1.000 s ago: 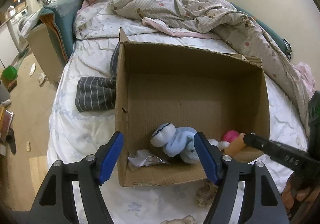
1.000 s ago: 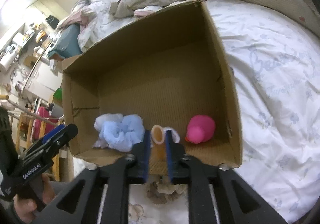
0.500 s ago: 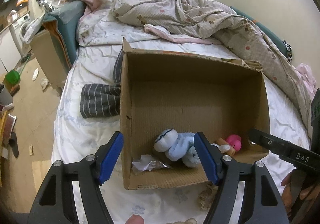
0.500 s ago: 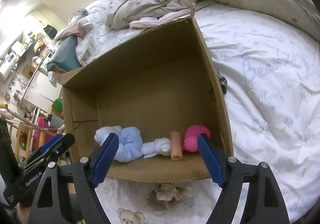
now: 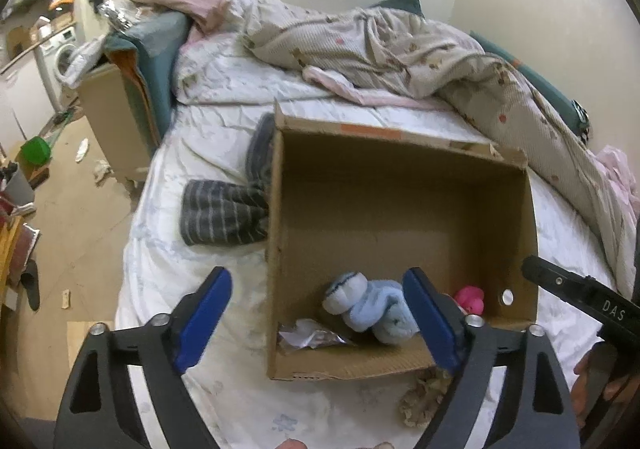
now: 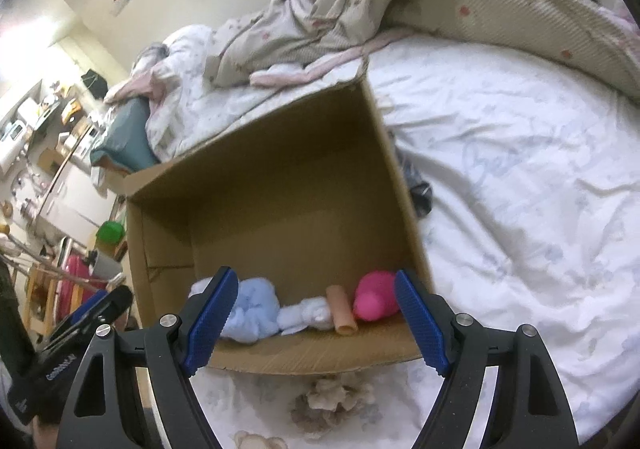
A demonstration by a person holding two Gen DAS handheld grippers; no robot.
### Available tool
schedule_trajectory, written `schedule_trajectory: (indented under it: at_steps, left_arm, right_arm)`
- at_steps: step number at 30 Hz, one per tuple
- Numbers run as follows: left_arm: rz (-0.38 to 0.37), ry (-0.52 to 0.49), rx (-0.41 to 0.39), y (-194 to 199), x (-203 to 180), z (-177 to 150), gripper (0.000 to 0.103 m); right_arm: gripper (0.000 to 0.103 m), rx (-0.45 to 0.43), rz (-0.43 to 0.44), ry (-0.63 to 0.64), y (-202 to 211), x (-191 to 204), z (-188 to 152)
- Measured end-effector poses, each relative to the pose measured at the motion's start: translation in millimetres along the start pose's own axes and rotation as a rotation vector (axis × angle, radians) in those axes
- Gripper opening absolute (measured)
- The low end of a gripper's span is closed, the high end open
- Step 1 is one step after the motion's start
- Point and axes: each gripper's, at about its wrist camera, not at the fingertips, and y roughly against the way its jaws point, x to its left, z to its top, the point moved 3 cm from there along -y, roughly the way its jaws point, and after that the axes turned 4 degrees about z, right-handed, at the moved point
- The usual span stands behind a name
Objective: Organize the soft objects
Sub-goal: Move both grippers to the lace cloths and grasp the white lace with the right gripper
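Observation:
An open cardboard box point(image 5: 400, 209) point(image 6: 288, 185) sits on the bed. Along its near wall lie light blue socks point(image 5: 372, 309) point(image 6: 252, 313), a white rolled sock point(image 6: 308, 317), a tan tube-shaped piece point(image 6: 342, 315) and a pink soft toy point(image 6: 376, 301) point(image 5: 470, 299). Crumpled paper point(image 5: 308, 339) lies in the near left corner. A beige fluffy item point(image 6: 332, 401) point(image 5: 420, 401) lies on the sheet just in front of the box. My left gripper point(image 5: 316, 321) is open and empty above the box's near left edge. My right gripper point(image 6: 316, 323) is open and empty above the near wall.
A grey striped garment point(image 5: 224, 217) lies on the sheet left of the box. A rumpled beige quilt point(image 5: 400, 45) covers the far side of the bed. The white sheet point(image 6: 520, 209) spreads to the right. The floor and furniture lie off the left bed edge.
One second ago my right gripper was shut on the tan piece over the box; it has opened, the piece now lies in the box, and both grippers have drawn back and up.

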Motion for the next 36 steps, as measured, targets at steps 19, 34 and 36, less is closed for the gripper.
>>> schedule_trajectory:
  at_steps: [19,34,36]
  left_arm:
    - [0.014,-0.034,0.035,41,4,-42,0.102]
    - [0.038,-0.029,0.118,42,10,-75,0.102]
    - [0.053,-0.022,0.145,39,13,-80,0.102]
  right_arm:
    - [0.085,-0.014,-0.037,-0.014,44,-5,-30]
    - [0.085,0.123,0.052,-0.063,43,-14,-76]
    - [0.085,0.143,0.060,-0.067,42,-15,-80]
